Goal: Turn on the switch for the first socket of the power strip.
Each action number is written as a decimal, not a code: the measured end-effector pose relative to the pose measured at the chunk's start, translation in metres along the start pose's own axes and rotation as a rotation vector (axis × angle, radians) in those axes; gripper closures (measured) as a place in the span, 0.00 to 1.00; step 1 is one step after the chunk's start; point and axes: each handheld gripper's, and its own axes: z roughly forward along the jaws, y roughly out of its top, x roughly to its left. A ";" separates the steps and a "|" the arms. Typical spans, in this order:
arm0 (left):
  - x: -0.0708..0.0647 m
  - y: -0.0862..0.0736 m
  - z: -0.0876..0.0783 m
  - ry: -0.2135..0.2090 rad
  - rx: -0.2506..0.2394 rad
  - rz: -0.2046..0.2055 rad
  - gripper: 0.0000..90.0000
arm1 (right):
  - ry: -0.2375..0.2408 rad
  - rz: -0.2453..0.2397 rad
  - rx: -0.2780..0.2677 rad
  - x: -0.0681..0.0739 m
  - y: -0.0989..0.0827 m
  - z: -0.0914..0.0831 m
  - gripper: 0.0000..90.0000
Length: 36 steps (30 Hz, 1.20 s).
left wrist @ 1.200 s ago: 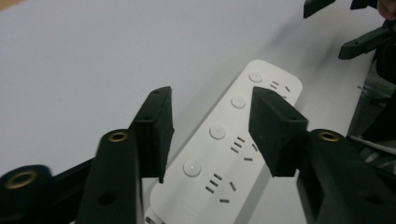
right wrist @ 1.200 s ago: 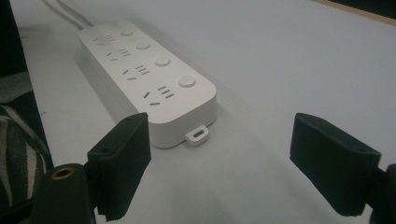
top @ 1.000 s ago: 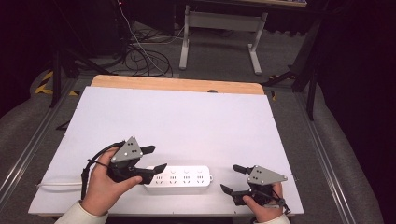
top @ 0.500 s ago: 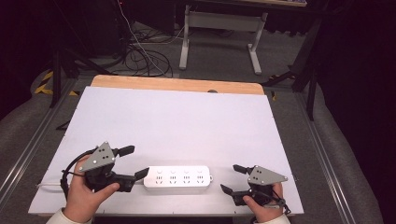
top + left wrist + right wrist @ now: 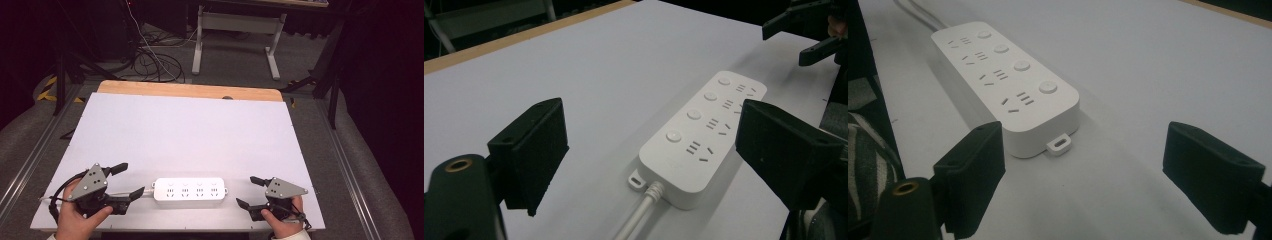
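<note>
A white power strip (image 5: pixel 189 189) with several sockets and round buttons lies flat near the front edge of the white board (image 5: pixel 190 130). Its white cord (image 5: pixel 640 214) leaves its left end. My left gripper (image 5: pixel 131 179) stands open just left of the strip, pointing at that end. Its jaws have just been opening and hold nothing; in the left gripper view the strip (image 5: pixel 704 135) lies ahead of them. Right of the strip my right gripper (image 5: pixel 246 191) is open too, a short gap away. The right gripper view has the strip's near end (image 5: pixel 1013 80) just beyond the empty jaws.
A wooden strip (image 5: pixel 190 91) borders the board at the back. Beyond the table, tangled black cables (image 5: pixel 155 60) lie on the floor beside a grey metal stand (image 5: pixel 235 25). Metal rails run along both sides of the table.
My left gripper has drawn back to the left from the strip's left end and its jaws have widened. The strip and the right gripper have stayed put.
</note>
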 end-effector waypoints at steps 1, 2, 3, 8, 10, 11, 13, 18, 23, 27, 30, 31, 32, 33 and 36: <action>0.001 -0.003 -0.002 0.002 -0.003 0.000 0.15 | 0.000 0.000 0.000 0.000 0.000 0.000 0.19; 0.001 -0.005 -0.003 0.008 -0.002 0.000 0.15 | 0.000 0.000 0.001 0.000 0.000 0.000 0.19; 0.001 -0.008 -0.004 0.017 -0.001 0.006 0.15 | 0.001 0.000 0.001 0.000 0.000 0.000 0.19; 0.003 -0.020 -0.009 0.045 0.018 0.007 0.12 | 0.002 0.001 -0.001 0.000 0.000 0.000 0.19; 0.004 -0.025 -0.010 0.051 0.027 0.002 0.11 | 0.003 0.000 -0.001 0.000 0.000 0.000 0.19; 0.005 -0.027 -0.011 0.050 0.029 -0.002 0.11 | 0.003 0.000 -0.002 0.000 0.000 0.000 0.19; 0.005 -0.032 -0.012 0.048 0.030 -0.019 0.11 | 0.004 0.000 -0.002 0.000 0.000 0.000 0.18; 0.008 -0.041 -0.013 0.081 0.033 -0.037 0.10 | 0.005 0.001 -0.004 0.000 0.000 0.000 0.18; 0.008 -0.049 -0.015 0.075 0.047 -0.057 0.10 | 0.006 0.001 -0.003 0.000 0.000 0.000 0.18; 0.011 -0.057 -0.015 0.080 0.052 -0.051 0.10 | 0.007 -0.001 -0.001 -0.001 -0.001 0.000 0.18; 0.012 -0.062 -0.016 0.069 0.060 -0.057 0.10 | 0.006 -0.001 -0.001 -0.001 -0.001 0.000 0.18; 0.011 -0.063 -0.016 0.065 0.062 -0.057 0.10 | 0.007 -0.001 0.000 -0.001 -0.001 0.000 0.18; 0.011 -0.064 -0.016 0.061 0.064 -0.056 0.10 | 0.006 -0.001 0.002 -0.001 -0.001 0.000 0.18; 0.011 -0.065 -0.017 0.060 0.067 -0.045 0.10 | 0.005 -0.002 0.004 -0.001 -0.001 0.000 0.18; 0.012 -0.067 -0.017 0.051 0.076 -0.045 0.10 | 0.004 -0.002 0.009 -0.002 -0.002 0.001 0.18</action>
